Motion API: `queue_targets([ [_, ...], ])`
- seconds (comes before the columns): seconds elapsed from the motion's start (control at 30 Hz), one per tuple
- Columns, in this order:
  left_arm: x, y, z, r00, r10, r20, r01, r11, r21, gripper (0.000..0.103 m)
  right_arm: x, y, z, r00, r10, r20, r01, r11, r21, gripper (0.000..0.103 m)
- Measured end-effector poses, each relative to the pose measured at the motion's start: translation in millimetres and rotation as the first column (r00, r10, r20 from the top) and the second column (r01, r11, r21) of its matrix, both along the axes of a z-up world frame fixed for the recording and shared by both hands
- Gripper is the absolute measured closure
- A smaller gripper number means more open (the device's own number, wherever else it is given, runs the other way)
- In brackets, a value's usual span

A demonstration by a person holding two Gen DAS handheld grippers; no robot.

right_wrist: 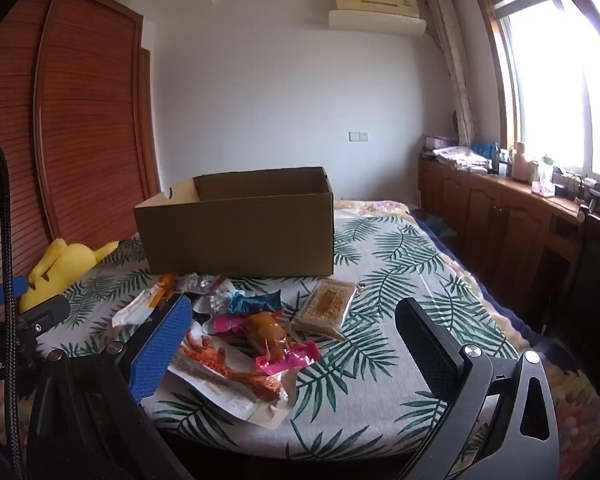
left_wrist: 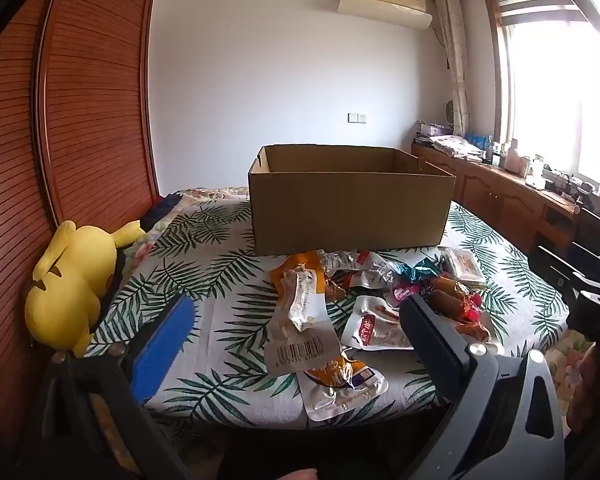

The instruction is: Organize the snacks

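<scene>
An open brown cardboard box [left_wrist: 350,208] stands on the leaf-print cloth, also in the right wrist view [right_wrist: 240,228]. A pile of snack packets [left_wrist: 364,304] lies in front of it: an orange and clear packet [left_wrist: 304,300], a white and red packet [left_wrist: 376,328], and dark sausages in pink wrap [right_wrist: 276,340]. A clear pack of brown biscuits [right_wrist: 328,306] lies to the right. My left gripper [left_wrist: 296,316] is open over the near packets, holding nothing. My right gripper [right_wrist: 296,320] is open above the pile, holding nothing.
A yellow plush toy [left_wrist: 72,284] lies at the table's left edge beside a wooden slatted wardrobe [left_wrist: 80,100]. A wooden cabinet [right_wrist: 500,216] with clutter runs under the window at right. The leaf-print table [right_wrist: 400,280] has its near edge just below the grippers.
</scene>
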State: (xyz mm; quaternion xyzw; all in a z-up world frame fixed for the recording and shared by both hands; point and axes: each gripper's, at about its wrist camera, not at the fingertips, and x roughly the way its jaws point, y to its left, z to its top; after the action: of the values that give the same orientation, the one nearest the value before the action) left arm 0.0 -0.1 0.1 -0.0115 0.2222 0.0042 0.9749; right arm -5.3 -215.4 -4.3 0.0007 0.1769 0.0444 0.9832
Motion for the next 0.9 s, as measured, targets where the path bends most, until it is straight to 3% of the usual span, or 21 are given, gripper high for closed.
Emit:
queue_targets([
  [0.9,-3,-2,7,1.000,-0.007,0.011,0.007,1.000,0.001,0.000,2,-2,-2,1.000,-0.014,-0.008,0.014,1.000,-0.006,0.000],
])
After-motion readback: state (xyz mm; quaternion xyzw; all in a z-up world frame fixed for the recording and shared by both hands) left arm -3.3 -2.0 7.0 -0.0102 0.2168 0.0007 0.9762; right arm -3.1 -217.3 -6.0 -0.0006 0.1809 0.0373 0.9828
